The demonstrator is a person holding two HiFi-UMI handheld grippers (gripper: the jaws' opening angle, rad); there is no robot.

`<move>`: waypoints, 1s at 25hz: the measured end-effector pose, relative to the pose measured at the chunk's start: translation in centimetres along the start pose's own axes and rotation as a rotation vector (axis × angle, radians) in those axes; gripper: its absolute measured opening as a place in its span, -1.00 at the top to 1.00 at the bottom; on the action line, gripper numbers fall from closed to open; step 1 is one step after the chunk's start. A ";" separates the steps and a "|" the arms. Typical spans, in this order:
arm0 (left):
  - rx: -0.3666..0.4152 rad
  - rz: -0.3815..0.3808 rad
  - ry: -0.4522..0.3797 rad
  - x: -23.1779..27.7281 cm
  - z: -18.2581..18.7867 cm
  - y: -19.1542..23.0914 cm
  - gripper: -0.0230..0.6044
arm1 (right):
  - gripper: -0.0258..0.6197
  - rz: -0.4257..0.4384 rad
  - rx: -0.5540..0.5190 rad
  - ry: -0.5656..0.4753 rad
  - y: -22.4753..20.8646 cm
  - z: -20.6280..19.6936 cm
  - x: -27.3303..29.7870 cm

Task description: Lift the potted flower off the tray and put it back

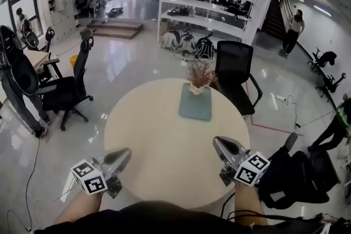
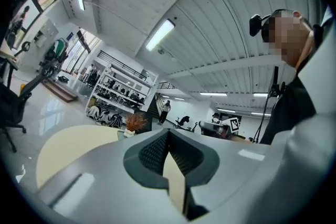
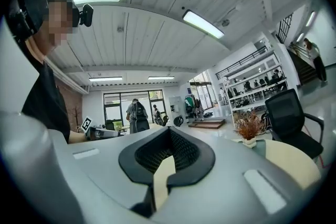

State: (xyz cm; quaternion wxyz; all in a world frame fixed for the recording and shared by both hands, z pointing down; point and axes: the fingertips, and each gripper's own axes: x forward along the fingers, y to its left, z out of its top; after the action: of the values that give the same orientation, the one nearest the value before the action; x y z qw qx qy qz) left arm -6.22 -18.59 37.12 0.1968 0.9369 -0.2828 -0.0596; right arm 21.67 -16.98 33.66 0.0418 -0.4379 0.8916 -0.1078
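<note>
Over to the round pale surface, and there on its far half, a flat blue-grey tray. Standing upright at the far end of that tray, the potted flower: small white pot, a tuft of dry reddish-brown sprigs on top. Untouched.

Down at the near rim, well apart from the tray, the left gripper, angled in toward the middle, marker cube at its back end. Fingers shut tip to tip in the left gripper view, nothing clamped, only a sliver of pale surface showing below the tips. Past them, off to the left, the potted flower, small and far.

Across on the other side, the right gripper, also at the near edge, also angled inward, its own marker cube behind. Fingers together here too, empty. To their right in the right gripper view, the potted flower again, with a black office chair just behind the surface.

Both grippers side by side, wide apart, a bare forearm behind the left one, another behind the right. Beyond the surface, glossy floor, a second black chair off to the left, white shelving at the back.
</note>
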 end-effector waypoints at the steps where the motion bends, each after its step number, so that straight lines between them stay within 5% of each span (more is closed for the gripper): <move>1: -0.001 0.002 0.008 1.6 -0.4 -0.2 0.93 | 0.87 0.008 0.006 -0.003 -1.9 0.1 0.4; 7: 0.044 0.026 0.036 5.4 -0.5 -0.6 0.93 | 0.87 0.021 0.032 -0.052 -7.4 0.0 2.3; 15: 0.118 0.063 0.010 -2.6 1.4 -2.0 0.93 | 0.76 -0.026 0.023 -0.073 -1.9 -0.8 1.1; 19: 0.130 0.069 -0.012 -4.3 2.9 -1.8 0.93 | 0.63 -0.068 -0.023 -0.070 -1.9 -0.4 1.8; 25: 0.145 0.053 -0.049 -0.5 4.8 -0.1 0.93 | 0.27 -0.122 -0.080 -0.058 -6.9 0.6 4.8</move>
State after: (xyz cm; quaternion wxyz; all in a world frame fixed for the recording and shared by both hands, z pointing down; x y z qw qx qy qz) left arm -7.65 -19.88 32.65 0.1228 0.9392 -0.3157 -0.0564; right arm 24.15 -24.97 34.77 0.0435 -0.4959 0.8651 -0.0615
